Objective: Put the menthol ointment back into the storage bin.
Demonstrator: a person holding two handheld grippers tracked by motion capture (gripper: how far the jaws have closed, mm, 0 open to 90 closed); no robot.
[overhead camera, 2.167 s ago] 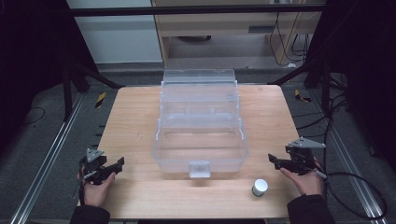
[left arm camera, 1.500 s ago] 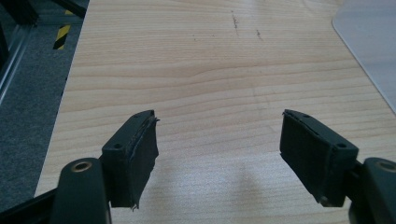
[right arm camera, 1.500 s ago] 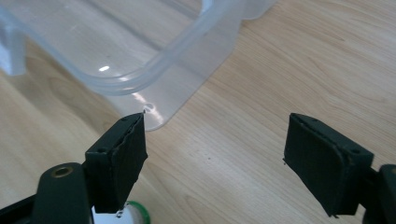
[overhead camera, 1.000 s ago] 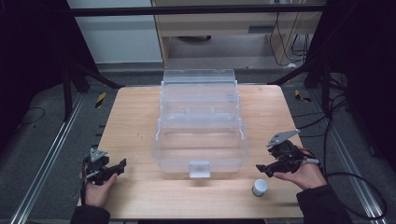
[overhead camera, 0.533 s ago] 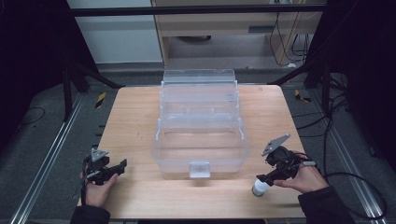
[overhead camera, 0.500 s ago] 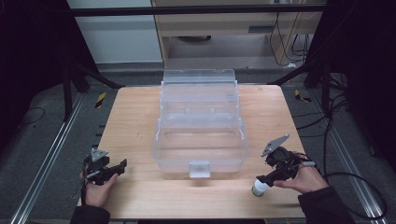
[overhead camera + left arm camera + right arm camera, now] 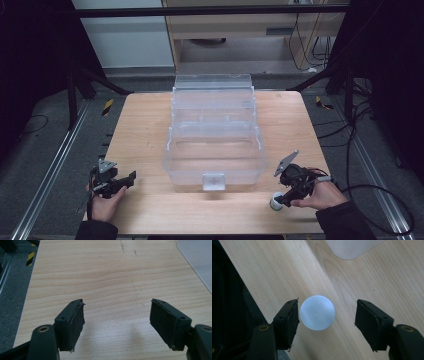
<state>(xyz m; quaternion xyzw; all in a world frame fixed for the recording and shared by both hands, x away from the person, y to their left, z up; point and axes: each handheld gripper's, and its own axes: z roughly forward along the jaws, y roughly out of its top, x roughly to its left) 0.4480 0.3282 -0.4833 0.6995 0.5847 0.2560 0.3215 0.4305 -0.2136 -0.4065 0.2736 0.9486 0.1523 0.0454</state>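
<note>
Lowered since earlier, right gripper (image 7: 327,317) spreads its fingers around the white ball (image 7: 317,312) near the table edge (image 7: 249,300); left gripper (image 7: 117,325) fingers apart.

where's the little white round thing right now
The white round object sits near the table's front right edge, in front of the clear box's right corner, between the open fingers of the right gripper.

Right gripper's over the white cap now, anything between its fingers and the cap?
Nothing visible. The right gripper is open with the white cap between its fingers, nearer one finger, on bare table.
</note>
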